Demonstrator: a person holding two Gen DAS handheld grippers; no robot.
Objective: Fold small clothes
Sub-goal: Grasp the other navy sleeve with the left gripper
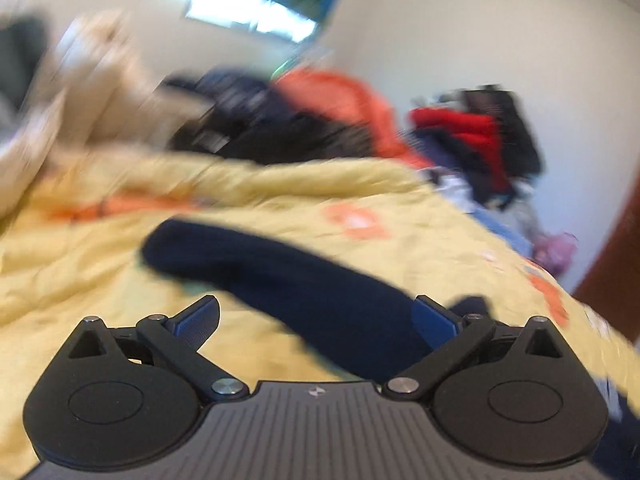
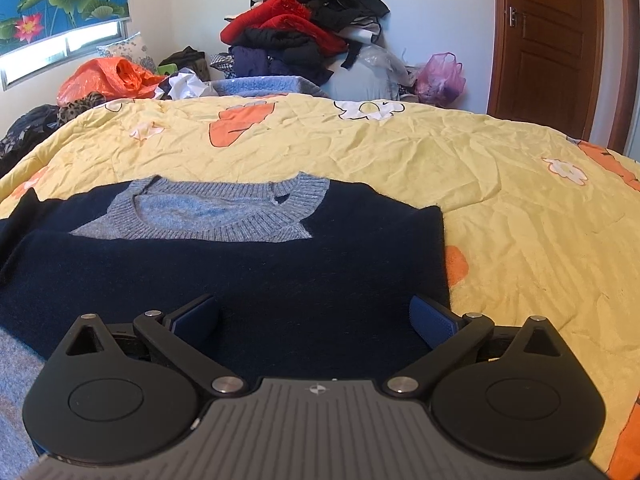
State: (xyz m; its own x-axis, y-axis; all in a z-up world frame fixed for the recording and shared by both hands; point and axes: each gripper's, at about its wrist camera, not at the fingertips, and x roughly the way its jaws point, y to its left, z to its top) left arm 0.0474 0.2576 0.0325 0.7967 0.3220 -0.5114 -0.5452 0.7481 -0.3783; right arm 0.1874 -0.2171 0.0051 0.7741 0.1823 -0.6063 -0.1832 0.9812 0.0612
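A small navy sweater (image 2: 248, 268) with a grey-blue knit collar (image 2: 224, 216) lies flat on the yellow quilt (image 2: 400, 152), collar away from me. My right gripper (image 2: 314, 318) is open just above its lower body, jaws wide apart, holding nothing. In the blurred left wrist view a navy sleeve (image 1: 280, 276) stretches across the quilt (image 1: 80, 260) from upper left to lower right. My left gripper (image 1: 316, 320) is open, with the sleeve passing between the fingers and against the right finger (image 1: 434, 318).
A pile of red, black and navy clothes (image 2: 304, 28) is stacked at the wall beyond the bed. An orange plastic bag (image 2: 104, 80) and a purple bag (image 2: 440, 76) flank it. A brown door (image 2: 548, 40) stands at right. A grey-blue garment (image 2: 16, 376) lies at lower left.
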